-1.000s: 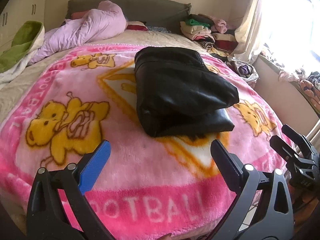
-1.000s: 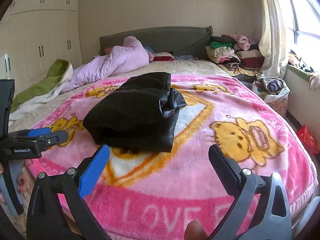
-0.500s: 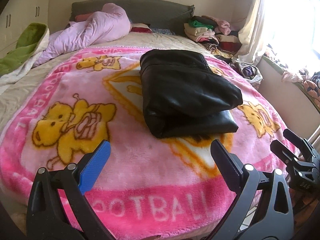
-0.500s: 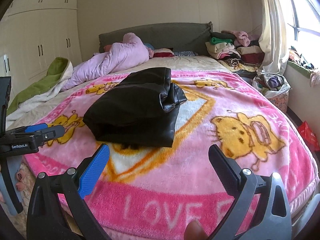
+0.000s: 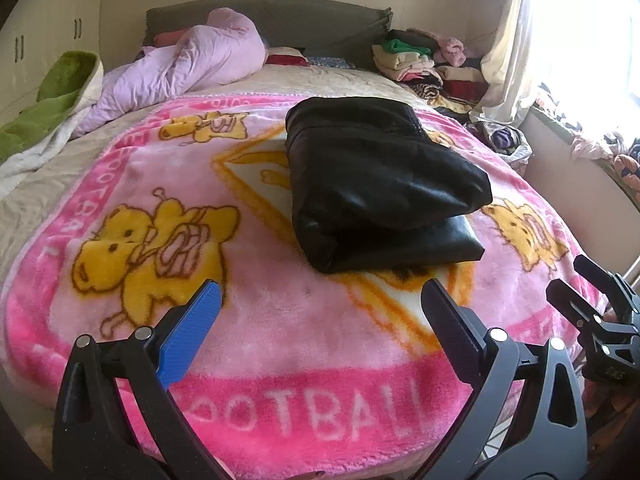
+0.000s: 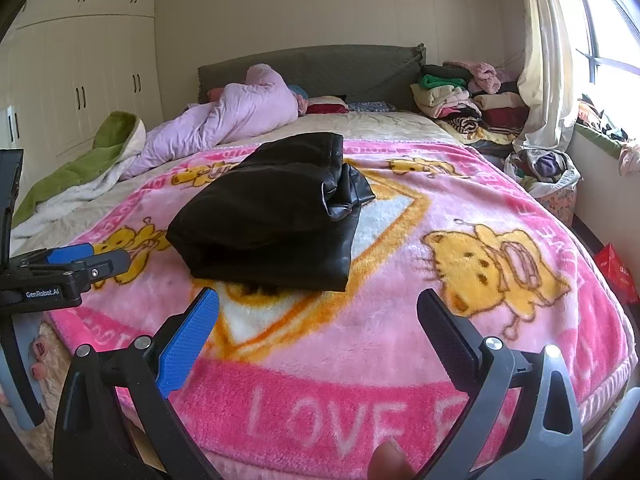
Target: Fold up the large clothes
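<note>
Left wrist view: the left gripper (image 5: 320,308) hangs released above the near edge of the bed, its blue-padded finger and its black finger spread wide with nothing between them. Ahead of it and slightly to its right, the black garment (image 5: 380,184) lies folded into a thick, layered bundle on the pink blanket (image 5: 280,320), a placement that suggests the folding is done and the piece has been left in open space where it can sit flat. The right gripper (image 5: 592,300) shows at the far right of this view, off the foot of the bed and well apart from the bundle.

Right wrist view: the right gripper (image 6: 318,312) is likewise slack and empty, fingers wide, with the garment ahead and a little to its left. From here the loose end of the fold faces away toward the headboard, a crumpled flap poking out at the bundle's far right corner. The left gripper appears at this view's left edge, low beside the mattress. Both tools sit clear of the cloth, a stance that reads as hands off after a finished fold. Beyond the garment, a lilac duvet (image 6: 240,116) is heaped near the headboard, and a stack of folded clothes (image 6: 460,96) lies far ahead to the right, a likely destination for the bundle.
</note>
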The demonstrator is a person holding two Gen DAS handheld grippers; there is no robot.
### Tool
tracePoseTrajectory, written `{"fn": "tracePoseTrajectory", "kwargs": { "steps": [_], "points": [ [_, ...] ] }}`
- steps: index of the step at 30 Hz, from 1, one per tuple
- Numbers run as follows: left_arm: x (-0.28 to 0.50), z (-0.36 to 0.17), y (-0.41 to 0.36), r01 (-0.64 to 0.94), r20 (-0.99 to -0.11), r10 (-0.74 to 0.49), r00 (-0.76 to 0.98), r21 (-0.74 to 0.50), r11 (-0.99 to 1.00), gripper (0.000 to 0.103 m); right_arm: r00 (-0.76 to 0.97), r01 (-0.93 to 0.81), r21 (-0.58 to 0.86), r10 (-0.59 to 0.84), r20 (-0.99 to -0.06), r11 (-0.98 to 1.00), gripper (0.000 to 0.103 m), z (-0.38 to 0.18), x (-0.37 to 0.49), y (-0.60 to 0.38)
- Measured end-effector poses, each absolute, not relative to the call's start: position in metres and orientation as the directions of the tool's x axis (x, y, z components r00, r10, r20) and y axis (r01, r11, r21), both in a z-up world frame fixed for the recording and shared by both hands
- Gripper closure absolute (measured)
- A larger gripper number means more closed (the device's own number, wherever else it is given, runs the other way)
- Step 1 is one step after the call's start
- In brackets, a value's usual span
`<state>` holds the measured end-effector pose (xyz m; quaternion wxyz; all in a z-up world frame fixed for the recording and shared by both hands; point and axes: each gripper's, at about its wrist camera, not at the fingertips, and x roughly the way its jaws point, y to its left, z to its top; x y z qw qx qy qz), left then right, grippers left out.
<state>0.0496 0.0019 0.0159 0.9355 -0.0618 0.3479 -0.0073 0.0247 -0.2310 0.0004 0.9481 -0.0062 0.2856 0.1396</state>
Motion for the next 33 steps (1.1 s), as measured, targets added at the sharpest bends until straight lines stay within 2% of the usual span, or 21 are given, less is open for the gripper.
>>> {"fn": "tracePoseTrajectory", "kwargs": {
  "steps": [33],
  "points": [
    [0.046, 0.0177, 0.002, -0.026, -0.647, -0.05, 0.761, -0.107, 0.994, 0.009, 0.8, -0.269, 0.05, 0.253, -0.544, 0.962, 0.004, 0.0003, 0.0214, -0.2284]
  ]
}}
